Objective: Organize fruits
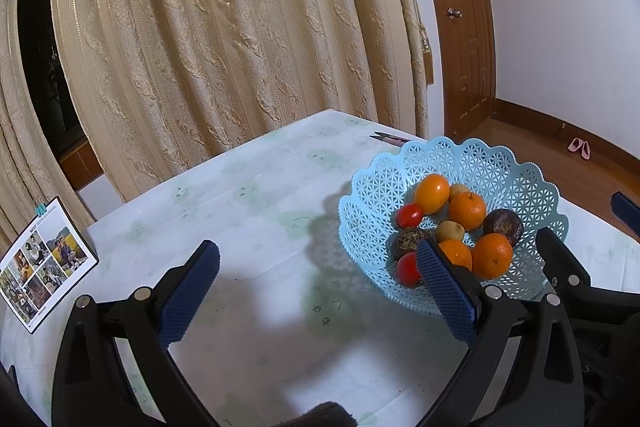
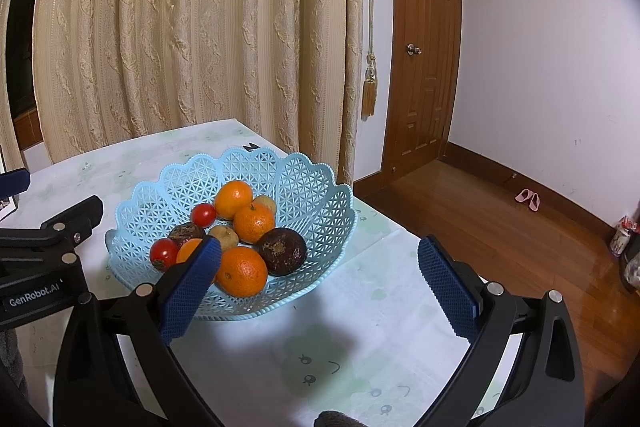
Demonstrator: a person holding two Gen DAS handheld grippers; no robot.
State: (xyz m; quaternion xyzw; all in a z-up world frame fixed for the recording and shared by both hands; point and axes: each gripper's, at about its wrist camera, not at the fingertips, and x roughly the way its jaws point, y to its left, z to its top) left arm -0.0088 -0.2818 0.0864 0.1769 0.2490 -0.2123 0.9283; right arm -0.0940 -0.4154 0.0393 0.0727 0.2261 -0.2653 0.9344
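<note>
- A light blue basket [image 2: 280, 179] with holes all over it is seen on the counter [image 2: 360, 327], which is covered with a pale cloth with green clouds.
- All the fruits are held inside the basket: four oranges [image 2: 241, 271], two red tomatoes [image 2: 203, 215], two dark brown fruits [image 2: 282, 251] and two small tan fruits [image 2: 225, 235].
- The left gripper [image 1: 318, 281] is held wide apart and nothing is gripped by it. It is kept just above the counter, to the left of the basket, and its right finger is seen in front of the near fruits.
- The right gripper [image 2: 320, 277] is spread wide too, and nothing is gripped by it. It is kept near the front right side of the basket.
- A photo card [image 1: 42, 263] is stood up at the left edge of the counter.
- A cream curtain [image 2: 192, 27] is hung behind the counter, and a brown door [image 2: 424, 59] is seen far to the right.
- Pink slippers [image 2: 528, 198] are left on the wooden floor.
</note>
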